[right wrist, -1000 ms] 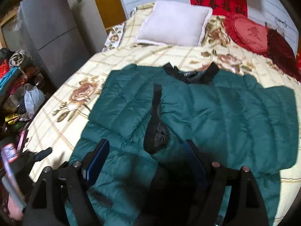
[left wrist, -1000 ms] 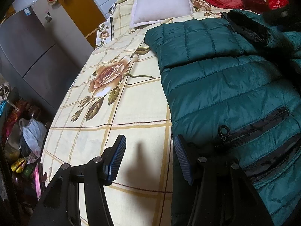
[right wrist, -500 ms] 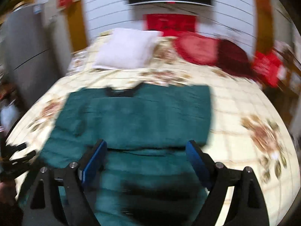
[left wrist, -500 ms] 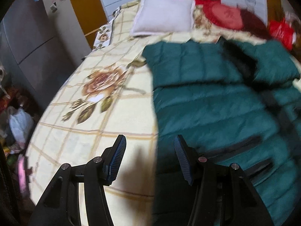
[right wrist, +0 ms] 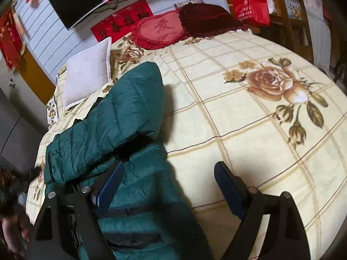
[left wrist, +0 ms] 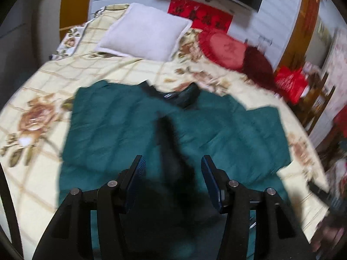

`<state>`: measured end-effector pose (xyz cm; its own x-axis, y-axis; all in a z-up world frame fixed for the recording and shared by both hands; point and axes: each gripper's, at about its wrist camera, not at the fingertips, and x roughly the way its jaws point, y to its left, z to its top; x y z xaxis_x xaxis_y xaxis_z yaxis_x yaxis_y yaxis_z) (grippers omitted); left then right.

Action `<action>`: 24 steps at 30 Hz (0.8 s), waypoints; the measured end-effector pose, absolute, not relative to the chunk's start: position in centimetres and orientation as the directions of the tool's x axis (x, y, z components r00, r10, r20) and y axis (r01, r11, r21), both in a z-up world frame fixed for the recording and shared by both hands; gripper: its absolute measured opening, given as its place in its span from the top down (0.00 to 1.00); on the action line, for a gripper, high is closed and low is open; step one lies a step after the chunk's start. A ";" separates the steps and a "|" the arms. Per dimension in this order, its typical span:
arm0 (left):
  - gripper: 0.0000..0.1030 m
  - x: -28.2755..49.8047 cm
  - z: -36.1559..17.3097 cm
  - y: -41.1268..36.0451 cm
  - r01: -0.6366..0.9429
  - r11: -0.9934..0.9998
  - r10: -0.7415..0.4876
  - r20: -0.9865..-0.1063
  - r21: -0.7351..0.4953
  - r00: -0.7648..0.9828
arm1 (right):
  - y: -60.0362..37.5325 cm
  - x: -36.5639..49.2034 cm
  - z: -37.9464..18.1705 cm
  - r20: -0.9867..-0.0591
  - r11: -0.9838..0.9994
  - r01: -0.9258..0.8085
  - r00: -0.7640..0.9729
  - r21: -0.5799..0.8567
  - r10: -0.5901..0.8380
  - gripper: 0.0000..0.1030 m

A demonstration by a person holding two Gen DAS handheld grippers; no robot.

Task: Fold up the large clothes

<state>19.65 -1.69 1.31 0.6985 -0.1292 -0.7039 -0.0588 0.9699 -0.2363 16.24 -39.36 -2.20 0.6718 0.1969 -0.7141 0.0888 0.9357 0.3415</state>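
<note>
**Sleeves in, hem next**

The green jacket lies chest-up on the bed, collar toward the pillow at 12 o'clock, with both sleeves apparently folded across the chest. The left gripper hangs above the jacket's middle, jaws wide and holding nothing. The likely next step is folding the hem up toward the collar. To do it well, take the hem at both corners, lift together and lay it evenly so the padding does not bunch.

In the right wrist view, the right gripper hangs at the jacket's right edge, jaws wide and empty, one finger over the fabric. Bare bedspread stretches from 12 to 3 o'clock, giving ample room there. The red cushions sit well apart at 12 o'clock.
</note>
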 end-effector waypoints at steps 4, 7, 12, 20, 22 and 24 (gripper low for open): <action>0.86 22.5 -1.1 -3.5 -0.076 0.969 -0.141 -0.774 -0.237 0.617 | -39.5 15.6 -2.2 -0.717 0.942 0.067 0.666 0.329 0.204 0.14; 1.00 23.2 -2.2 -3.5 -0.078 0.955 -0.186 -0.785 -0.285 0.591 | -39.9 15.6 -2.1 -0.714 0.935 0.075 0.668 0.346 0.210 0.14; 1.00 21.4 0.0 -2.7 -0.077 0.959 -0.158 -0.738 -0.274 0.656 | -40.1 15.6 -1.7 -0.703 0.933 0.087 0.683 0.348 0.198 0.14; 1.00 17.3 5.1 5.9 -0.139 0.957 -0.062 -0.651 -0.254 0.757 | -39.8 15.5 -1.7 -0.700 0.935 0.090 0.688 0.343 0.191 0.14; 1.00 17.1 4.3 8.1 -0.175 0.948 -0.051 -0.672 -0.264 0.739 | -39.6 15.6 -1.7 -0.699 0.935 0.093 0.690 0.341 0.186 0.14; 1.00 17.1 2.3 9.2 -0.197 0.945 -0.051 -0.710 -0.262 0.702 | -39.1 15.7 -1.7 -0.700 0.940 0.090 0.692 0.328 0.177 0.14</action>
<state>17.08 9.20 2.31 0.7021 -0.0508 -0.7102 -0.1967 0.9448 -0.2621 15.74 -39.08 -1.70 0.6917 0.1774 -0.7001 0.0903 0.9405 0.3276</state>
